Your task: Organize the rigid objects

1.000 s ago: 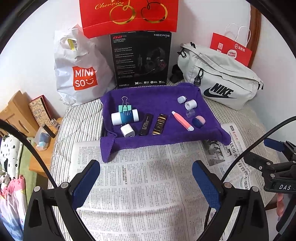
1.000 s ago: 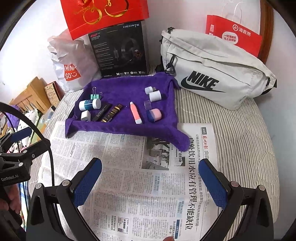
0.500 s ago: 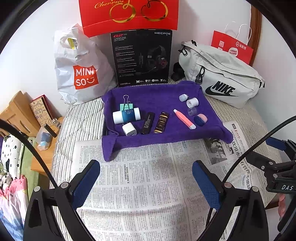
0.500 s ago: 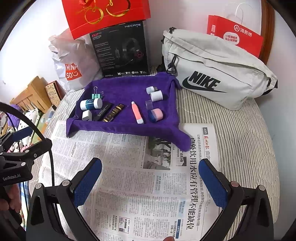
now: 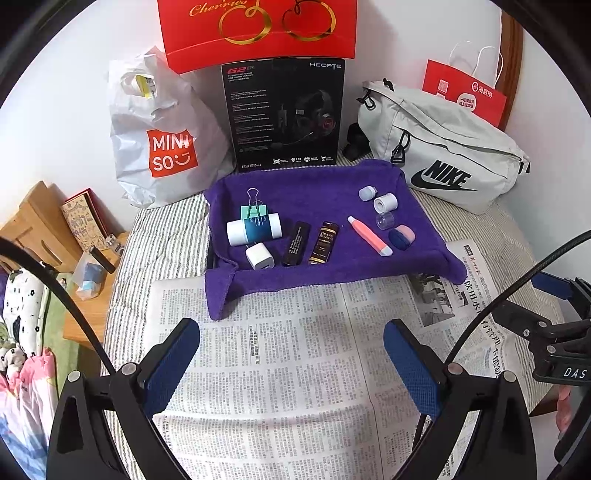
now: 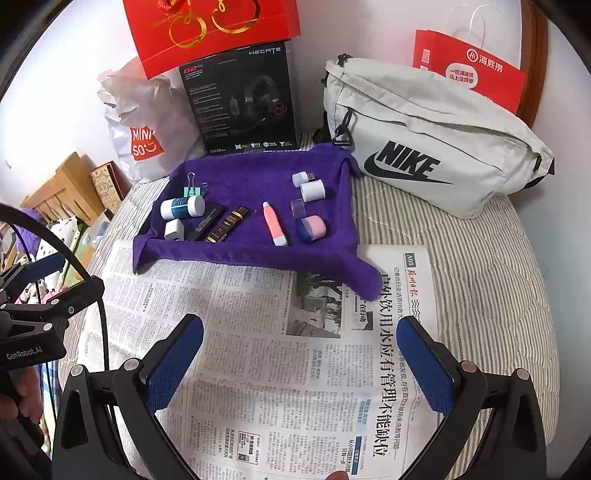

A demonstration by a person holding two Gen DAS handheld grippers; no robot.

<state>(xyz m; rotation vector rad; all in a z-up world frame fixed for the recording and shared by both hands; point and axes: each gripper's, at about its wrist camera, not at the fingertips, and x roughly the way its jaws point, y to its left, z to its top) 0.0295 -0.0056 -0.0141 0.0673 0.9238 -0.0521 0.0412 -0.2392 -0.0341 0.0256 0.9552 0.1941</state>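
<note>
A purple towel [image 5: 317, 188] [image 6: 255, 177] lines a tray on the bed and holds several small items: a white and teal bottle [image 5: 254, 229] [image 6: 182, 207], a mint binder clip [image 5: 253, 207], a white charger cube [image 5: 259, 257] [image 6: 174, 229], a black tube [image 5: 295, 243], a brown and gold tube [image 5: 323, 243] [image 6: 226, 224], a pink pen-like tube [image 5: 369, 236] [image 6: 274, 229], a pink and blue case [image 5: 401, 236] [image 6: 311, 229], and white caps [image 5: 385, 202] [image 6: 312, 190]. My left gripper [image 5: 291, 363] and right gripper [image 6: 301, 363] hover open over the newspaper [image 5: 280, 354] [image 6: 280, 354], short of the towel, both empty.
Behind the towel stand a black headset box [image 5: 283, 114], a white shopping bag [image 5: 162, 136], a red gift bag [image 5: 258, 29] and a grey waist bag [image 6: 432, 136]. A wooden side table [image 5: 40, 229] sits left of the striped bed.
Both views have edged slightly nearer the towel and tilted a little; the items lie where they were. Both grippers stay open and empty.
</note>
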